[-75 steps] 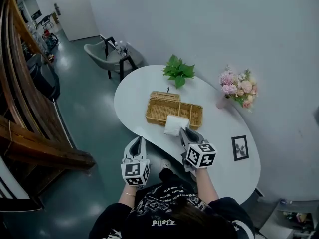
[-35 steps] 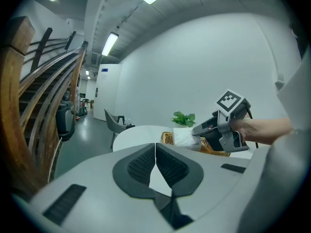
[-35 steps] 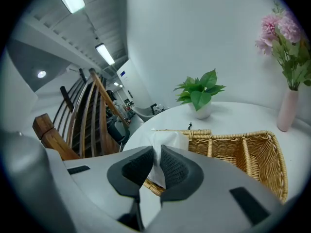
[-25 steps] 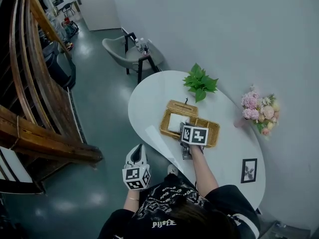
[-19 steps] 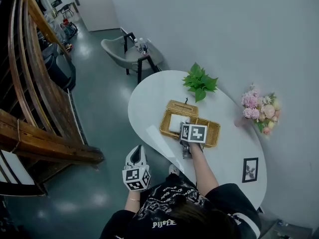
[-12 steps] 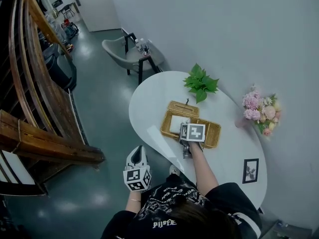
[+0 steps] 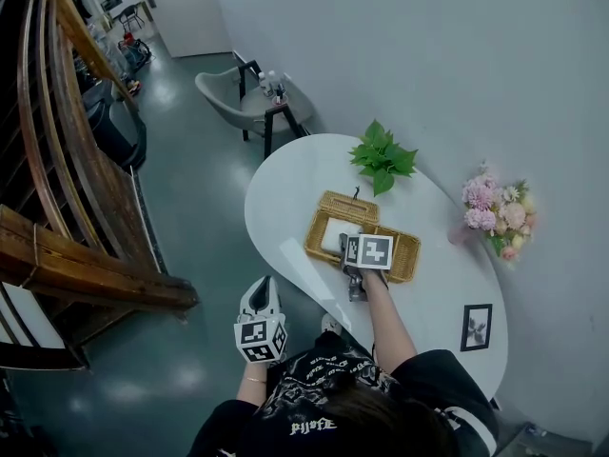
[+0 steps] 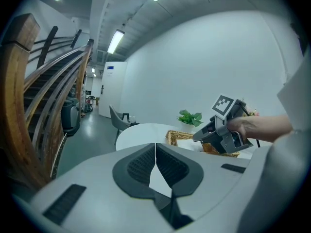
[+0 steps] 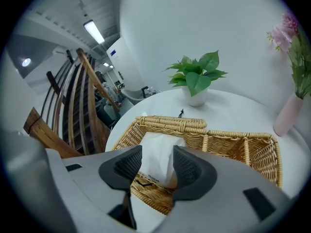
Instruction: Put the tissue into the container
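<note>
The right gripper (image 9: 157, 150), jaws opening around the tissue (image 9: 156, 141), hides that tissue's lower part.

A pale grey wall (image 7: 428, 55) rises behind the white oval table (image 7: 285, 193), and the glossy grey-green floor (image 7: 190, 208) runs past a grey armchair (image 7: 228, 93) with a small dark side table (image 7: 276, 110) just beside it to a curved wooden stair railing (image 7: 67, 150) — all under long ceiling strip lights (image 8: 115, 41).
</note>
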Demonstrator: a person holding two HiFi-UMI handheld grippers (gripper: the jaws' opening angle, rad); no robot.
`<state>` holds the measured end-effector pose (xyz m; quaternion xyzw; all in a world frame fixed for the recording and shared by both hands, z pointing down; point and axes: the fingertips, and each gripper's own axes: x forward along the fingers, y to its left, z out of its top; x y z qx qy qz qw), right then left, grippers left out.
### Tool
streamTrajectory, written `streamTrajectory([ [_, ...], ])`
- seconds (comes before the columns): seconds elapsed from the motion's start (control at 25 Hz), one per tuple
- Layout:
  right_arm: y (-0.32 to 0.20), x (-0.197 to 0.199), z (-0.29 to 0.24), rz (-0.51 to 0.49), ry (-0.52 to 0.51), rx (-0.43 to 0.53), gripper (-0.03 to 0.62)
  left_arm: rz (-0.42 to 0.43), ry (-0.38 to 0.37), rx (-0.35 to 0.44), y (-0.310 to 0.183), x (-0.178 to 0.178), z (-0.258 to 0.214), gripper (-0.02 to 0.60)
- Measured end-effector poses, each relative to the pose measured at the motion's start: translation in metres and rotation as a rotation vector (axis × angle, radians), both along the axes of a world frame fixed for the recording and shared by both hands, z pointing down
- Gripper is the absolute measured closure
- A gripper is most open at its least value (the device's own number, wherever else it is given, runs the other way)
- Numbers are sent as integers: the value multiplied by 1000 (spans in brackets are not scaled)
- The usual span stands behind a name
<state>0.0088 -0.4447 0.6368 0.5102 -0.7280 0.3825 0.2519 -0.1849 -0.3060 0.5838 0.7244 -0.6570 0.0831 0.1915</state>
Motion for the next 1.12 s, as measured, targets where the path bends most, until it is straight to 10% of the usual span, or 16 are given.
streamTrajectory([
  [0.8, 56, 14, -73, -72, 63, 356, 361, 153, 91, 114, 3, 42, -29, 557],
  [1.12, 105, 27, -78, -19, 101, 415, 484, 194, 99, 154, 20, 54, -46, 557],
])
